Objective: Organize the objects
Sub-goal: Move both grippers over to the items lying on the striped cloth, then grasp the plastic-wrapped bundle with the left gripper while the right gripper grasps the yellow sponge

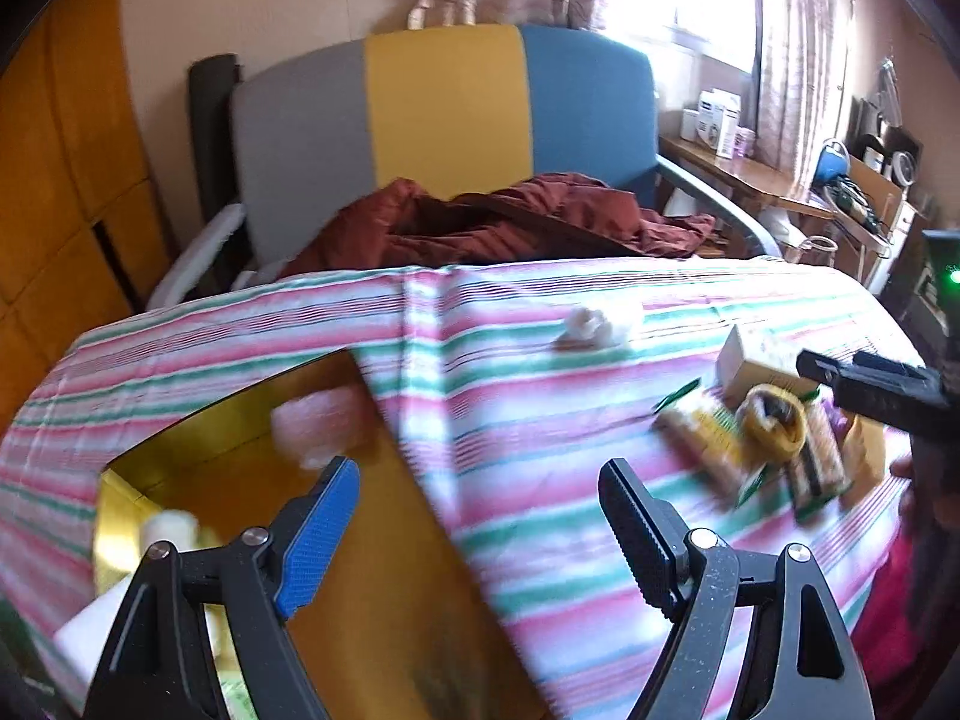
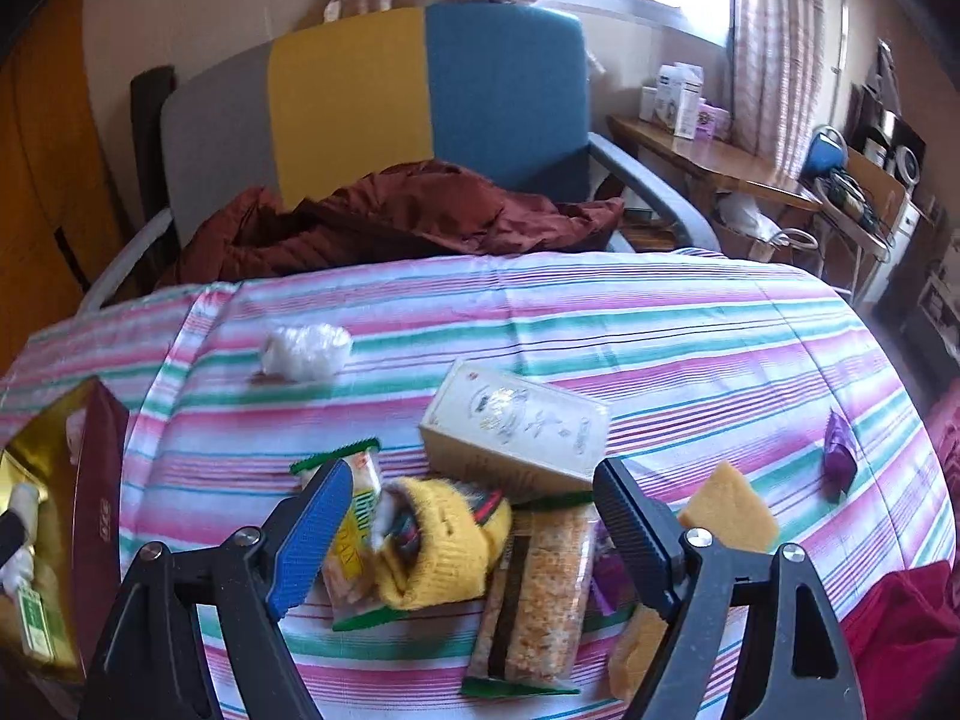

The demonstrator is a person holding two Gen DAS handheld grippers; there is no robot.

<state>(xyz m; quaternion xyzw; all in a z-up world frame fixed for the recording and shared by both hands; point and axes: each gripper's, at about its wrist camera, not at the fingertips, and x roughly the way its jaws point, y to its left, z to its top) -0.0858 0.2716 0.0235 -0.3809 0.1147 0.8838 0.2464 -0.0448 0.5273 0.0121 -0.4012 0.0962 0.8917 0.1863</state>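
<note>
the striped cloth [image 2: 600,324] covering the table serves as the landmark for everything here. the right wrist view shows the pile at the cloth's near middle clearly: a cream box [image 2: 516,432] with a gold emblem and small writing too fine to read, a yellow knitted sock [image 2: 438,546] touching its near side, a snack packet [image 2: 354,516] with green edges and yellow lettering that is blurred, and a clear packet of grain bars [image 2: 540,588] lying beside the sock. two yellow sponges [image 2: 726,510] sit just right of the pile, a purple wrapper [image 2: 840,456] lies well apart toward the cloth's right edge, and a white cotton wad [image 2: 306,351] lies toward its far left. the right gripper [image 2: 474,516] hovers over the pile with its fingers wide apart, nothing pressed between them.

the left wrist view smears that pile into blur, but it alone shows the inside of the gold box [image 1: 240,420] at the cloth's left edge, with white lumps in it. the left gripper [image 1: 480,516] hangs above the box's gold flap, fingers apart and empty. only the right view shows the box's maroon side [image 2: 102,480], bearing pale characters that cannot be made out.
</note>
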